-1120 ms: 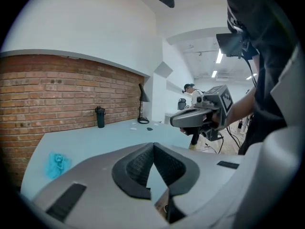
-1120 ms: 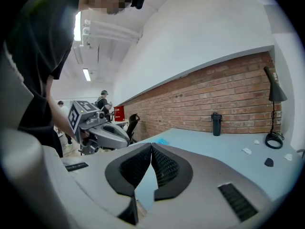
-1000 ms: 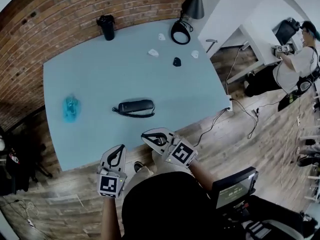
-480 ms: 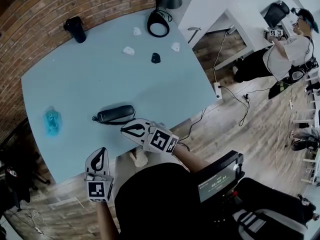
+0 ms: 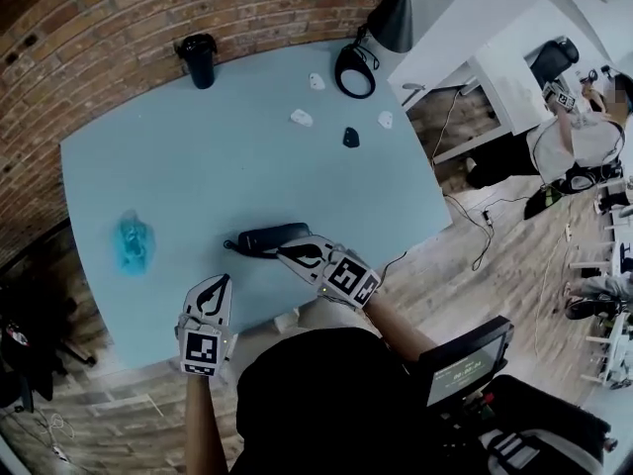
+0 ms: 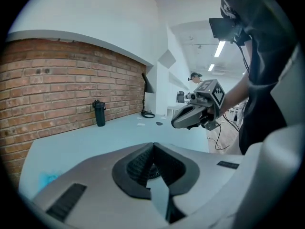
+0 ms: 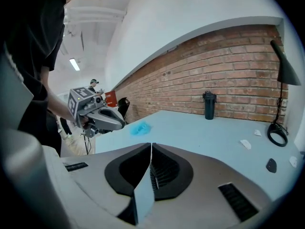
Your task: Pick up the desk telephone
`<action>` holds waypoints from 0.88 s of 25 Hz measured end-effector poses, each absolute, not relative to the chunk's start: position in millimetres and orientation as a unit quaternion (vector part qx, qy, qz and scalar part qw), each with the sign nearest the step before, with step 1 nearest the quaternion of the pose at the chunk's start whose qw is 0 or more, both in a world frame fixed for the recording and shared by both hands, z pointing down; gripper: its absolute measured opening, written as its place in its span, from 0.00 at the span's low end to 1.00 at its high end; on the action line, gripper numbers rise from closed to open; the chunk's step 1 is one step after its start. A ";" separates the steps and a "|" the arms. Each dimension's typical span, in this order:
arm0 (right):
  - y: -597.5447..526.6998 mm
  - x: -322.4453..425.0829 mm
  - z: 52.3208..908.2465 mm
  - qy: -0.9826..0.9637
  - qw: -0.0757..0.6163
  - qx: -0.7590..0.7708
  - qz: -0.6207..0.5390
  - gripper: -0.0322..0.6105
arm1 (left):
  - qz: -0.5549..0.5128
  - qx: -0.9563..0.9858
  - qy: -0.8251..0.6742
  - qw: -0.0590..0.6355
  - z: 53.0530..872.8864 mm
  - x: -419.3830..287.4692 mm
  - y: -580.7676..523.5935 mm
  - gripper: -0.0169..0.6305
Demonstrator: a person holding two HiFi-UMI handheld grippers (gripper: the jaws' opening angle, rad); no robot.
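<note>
Here, the desk telephone (image 5: 269, 237) lies flat on the pale blue table (image 5: 227, 166), near the table's front edge. It is a dark handset with its cord curling at its left end. The right gripper (image 5: 283, 252) reaches in over that edge with its tip at the handset's near side. In the head view it seems to overlap the phone, though whether it touches cannot be told. Its jaws are pressed together with nothing between them. The left gripper (image 5: 224, 280) hangs over the table's near edge, to the left of the phone and apart from it, its jaws likewise closed tight and empty. Further left on the table lies a bright blue object (image 5: 132, 240). At the far side, by the brick wall (image 5: 119, 28), stands a black tumbler (image 5: 198, 59). To its right is a black lamp (image 5: 391, 13), with a few small white pieces (image 5: 302, 118) scattered in front of it.
</note>
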State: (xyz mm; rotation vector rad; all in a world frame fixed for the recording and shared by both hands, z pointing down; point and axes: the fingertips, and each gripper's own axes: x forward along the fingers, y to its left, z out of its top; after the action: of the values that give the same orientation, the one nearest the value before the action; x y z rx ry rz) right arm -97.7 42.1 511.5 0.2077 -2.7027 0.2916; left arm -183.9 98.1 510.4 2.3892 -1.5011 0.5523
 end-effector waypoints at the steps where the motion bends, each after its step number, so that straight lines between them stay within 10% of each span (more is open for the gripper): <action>1: 39.4 -100.7 513.2 -0.968 0.209 0.086 0.106 0.09 | 0.194 0.828 -0.510 0.130 512.9 -189.7 93.9 0.07; 12: 16.6 -85.8 573.3 -0.944 0.313 0.077 0.067 0.18 | 0.340 0.848 -0.393 0.105 568.4 -180.0 68.0 0.07; 22: 6.6 -48.1 628.8 -0.896 0.441 -0.027 -0.032 0.37 | 0.447 0.830 -0.307 0.131 622.3 -150.1 45.1 0.49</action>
State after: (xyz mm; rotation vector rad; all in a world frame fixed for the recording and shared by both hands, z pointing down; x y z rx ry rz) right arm -48.1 6.6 628.8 -0.0675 -2.2252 -0.0787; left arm -150.1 45.1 622.3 2.4102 -0.8920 1.2975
